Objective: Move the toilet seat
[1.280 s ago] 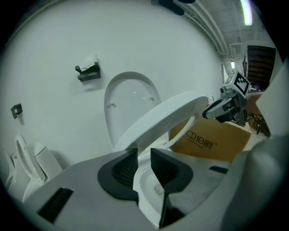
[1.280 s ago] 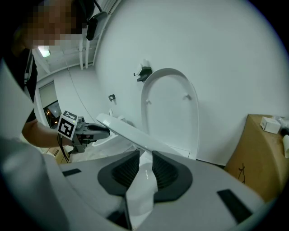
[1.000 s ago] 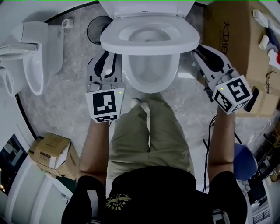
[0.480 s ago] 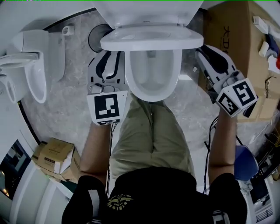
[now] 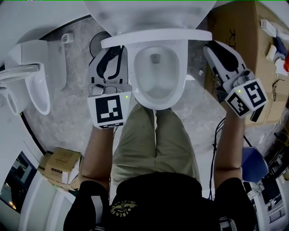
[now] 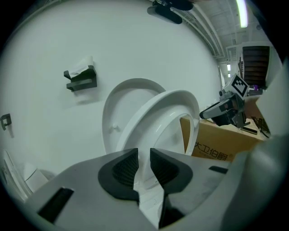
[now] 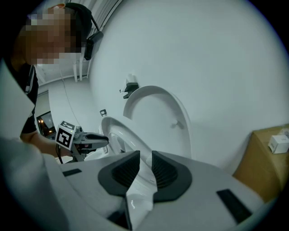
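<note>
The white toilet seat (image 5: pixel 156 38) stands raised, seen edge-on as a narrow band above the open bowl (image 5: pixel 156 97). Behind it the lid (image 5: pixel 144 13) leans up against the wall. My left gripper (image 5: pixel 113 48) is at the seat's left end and my right gripper (image 5: pixel 210 48) at its right end. In the left gripper view the seat ring (image 6: pixel 156 122) runs down between the dark pads of the left gripper (image 6: pixel 143 167), which is shut on its rim. In the right gripper view the seat (image 7: pixel 122 135) likewise passes between the pads of the right gripper (image 7: pixel 145 169), also shut on it.
A second white toilet (image 5: pixel 31 67) stands at the left. A large cardboard box (image 5: pixel 239 40) is close on the right, and a small box (image 5: pixel 58 164) lies at lower left. A dark holder (image 6: pixel 81 77) hangs on the wall. The person's legs (image 5: pixel 156 140) stand before the bowl.
The seat has swung up from lying nearly flat over the bowl to standing almost upright. Both grippers moved with it, up the picture toward the wall.
</note>
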The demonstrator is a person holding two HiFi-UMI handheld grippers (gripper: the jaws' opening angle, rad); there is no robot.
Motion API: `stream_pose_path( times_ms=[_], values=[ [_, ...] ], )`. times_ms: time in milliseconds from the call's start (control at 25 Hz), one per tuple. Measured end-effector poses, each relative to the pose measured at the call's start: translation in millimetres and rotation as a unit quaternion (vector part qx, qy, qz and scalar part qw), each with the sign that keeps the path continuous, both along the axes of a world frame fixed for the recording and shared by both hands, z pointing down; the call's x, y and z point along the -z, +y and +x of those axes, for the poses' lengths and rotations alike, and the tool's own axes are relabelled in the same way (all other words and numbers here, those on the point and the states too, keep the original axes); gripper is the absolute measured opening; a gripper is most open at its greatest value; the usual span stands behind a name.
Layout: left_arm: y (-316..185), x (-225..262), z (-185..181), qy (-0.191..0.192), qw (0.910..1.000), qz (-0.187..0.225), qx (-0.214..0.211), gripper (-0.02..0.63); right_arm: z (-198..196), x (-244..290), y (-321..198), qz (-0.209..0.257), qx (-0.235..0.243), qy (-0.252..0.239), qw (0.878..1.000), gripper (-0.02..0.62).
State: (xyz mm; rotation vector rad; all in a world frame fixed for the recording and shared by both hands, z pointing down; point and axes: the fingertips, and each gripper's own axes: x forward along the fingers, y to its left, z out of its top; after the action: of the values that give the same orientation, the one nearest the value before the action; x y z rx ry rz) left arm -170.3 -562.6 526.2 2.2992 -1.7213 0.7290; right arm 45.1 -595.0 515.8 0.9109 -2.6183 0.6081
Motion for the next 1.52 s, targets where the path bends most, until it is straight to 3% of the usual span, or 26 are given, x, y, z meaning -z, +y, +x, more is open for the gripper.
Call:
stream_pose_path(
  times_ms=[360,560,1240,1400,1520],
  values=[
    [-36,2,-1,0.024,0.9997,-0.005,-0.009,0.091,-4,1,-34,0.0,-0.013,0.005,1.0,0.1],
    [-55,3,-10,0.064,0.9979,-0.009,0.001,0.087,-9,1,-56,0.001,-0.032,-0.006,0.999,0.1],
    [-88,3,-18,0.057,0.9979,-0.001,-0.03,0.078,-18,0,-91,0.012,-0.085,0.015,0.996,0.092],
    [-80,14,-8,0.061,0.9977,0.019,-0.022,0.08,-16,5,-79,0.039,-0.079,0.04,0.995,0.092],
    [-64,39,3,0.061,0.9956,0.068,-0.019,0.08,-13,16,-56,0.079,-0.082,0.064,0.991,0.083]
  ],
)
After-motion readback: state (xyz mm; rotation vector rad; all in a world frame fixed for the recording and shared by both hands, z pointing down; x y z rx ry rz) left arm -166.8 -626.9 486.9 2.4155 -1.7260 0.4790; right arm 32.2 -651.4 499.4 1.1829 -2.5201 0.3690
